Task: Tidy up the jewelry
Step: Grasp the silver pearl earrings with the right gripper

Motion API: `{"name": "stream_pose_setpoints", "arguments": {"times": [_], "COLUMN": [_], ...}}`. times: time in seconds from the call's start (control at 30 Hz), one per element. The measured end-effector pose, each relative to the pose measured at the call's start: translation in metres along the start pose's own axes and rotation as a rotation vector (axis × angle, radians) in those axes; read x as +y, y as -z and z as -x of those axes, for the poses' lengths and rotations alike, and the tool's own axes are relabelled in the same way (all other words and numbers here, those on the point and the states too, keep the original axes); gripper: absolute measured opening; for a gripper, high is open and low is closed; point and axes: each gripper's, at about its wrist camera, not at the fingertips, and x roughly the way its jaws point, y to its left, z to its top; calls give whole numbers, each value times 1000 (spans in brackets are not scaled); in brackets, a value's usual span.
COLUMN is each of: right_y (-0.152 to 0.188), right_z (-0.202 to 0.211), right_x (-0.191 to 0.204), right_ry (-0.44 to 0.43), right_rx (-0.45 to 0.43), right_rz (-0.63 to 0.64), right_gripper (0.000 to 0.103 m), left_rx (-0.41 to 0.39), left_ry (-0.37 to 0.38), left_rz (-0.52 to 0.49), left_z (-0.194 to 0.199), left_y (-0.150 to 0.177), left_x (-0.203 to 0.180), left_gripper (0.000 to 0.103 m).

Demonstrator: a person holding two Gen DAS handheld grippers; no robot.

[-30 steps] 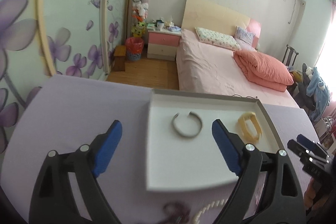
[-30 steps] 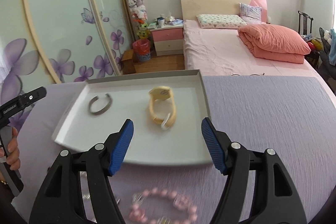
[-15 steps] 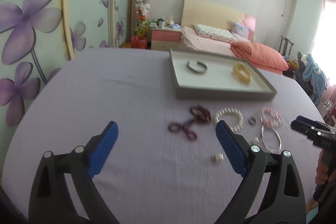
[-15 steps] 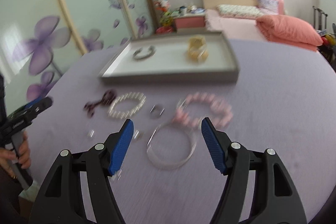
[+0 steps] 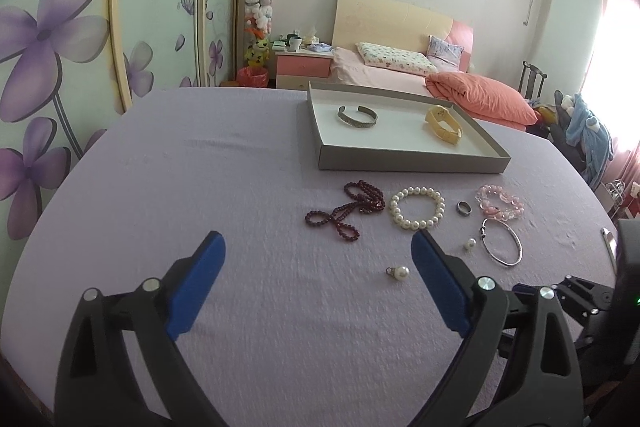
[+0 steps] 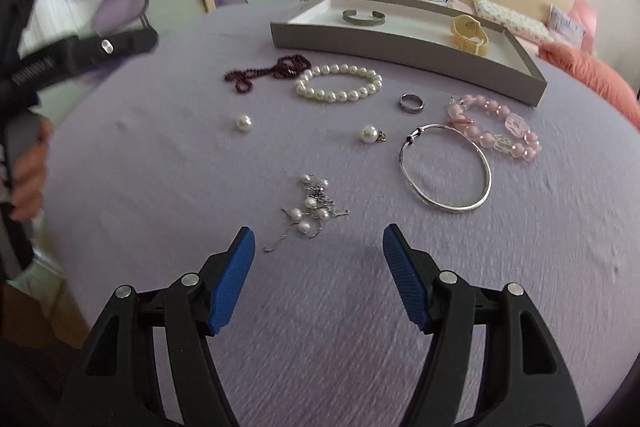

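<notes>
- The left gripper (image 5: 316,247) is hovering over the lilac tablecloth (image 5: 200,187) with its blue pads (image 5: 196,283) spread wide apart and nothing lying between them.
- The right gripper (image 6: 318,243) is pointing down at the same cloth; its jaws are closing, yet the pads (image 6: 234,279) are gripping nothing, and only bare cloth is lying between them.
- A tangle of small pearls on a thin chain (image 6: 310,209) is lying just ahead of the right gripper's tips, apart from them.
- A grey tray (image 5: 412,163) is sitting at the far side of the table, holding a silver cuff (image 5: 357,117) on its left part and a yellow watch (image 5: 444,125) on its right part.
- In front of the tray, a dark red bead strand (image 5: 348,213), a white pearl bracelet (image 5: 417,208), a metal ring (image 5: 464,207) and a pink bead bracelet (image 5: 500,207) are lying in a rough row.
- A thin silver bangle (image 6: 446,167) is resting nearer, its far edge touching or overlapping the pink bracelet.
- Two loose pearl pendants (image 6: 372,135) (image 6: 243,123) are lying apart on the cloth between the row and the chain.
- A hand (image 6: 28,167) is gripping the left gripper's handle at the left edge of the right wrist view.
</notes>
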Motion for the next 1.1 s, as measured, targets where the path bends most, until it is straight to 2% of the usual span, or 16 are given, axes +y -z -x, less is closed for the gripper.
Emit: {"name": "stream_pose_setpoints", "arguments": {"times": [0.13, 0.37, 0.53, 0.6, 0.63, 0.9, 1.1], "right_y": [-3, -14, -15, -14, -14, -11, -11], "right_z": [-5, -14, -15, -14, -15, -10, 12], "right_x": [1, 3, 7, 6, 7, 3, -25], "right_ry": [13, 12, 8, 6, 10, 24, 8], "right_rx": [-15, -20, -21, -21, -20, -10, -49], "right_rz": [8, 19, 23, 27, 28, 18, -71], "right_gripper": [43, 28, 23, 18, 11, 9, 8], "left_rx": [14, 23, 35, 41, 42, 59, 75], "left_ry": [10, 15, 23, 26, 27, 32, 41], "left_rz": [26, 35, 35, 33, 32, 16, -2], "left_z": [-3, -6, -9, -11, -11, -15, -18], "left_y": [2, 3, 5, 6, 6, 10, 12], "left_x": [5, 7, 5, 3, 2, -5, -11], "left_gripper": [94, 94, 94, 94, 94, 94, 94]}}
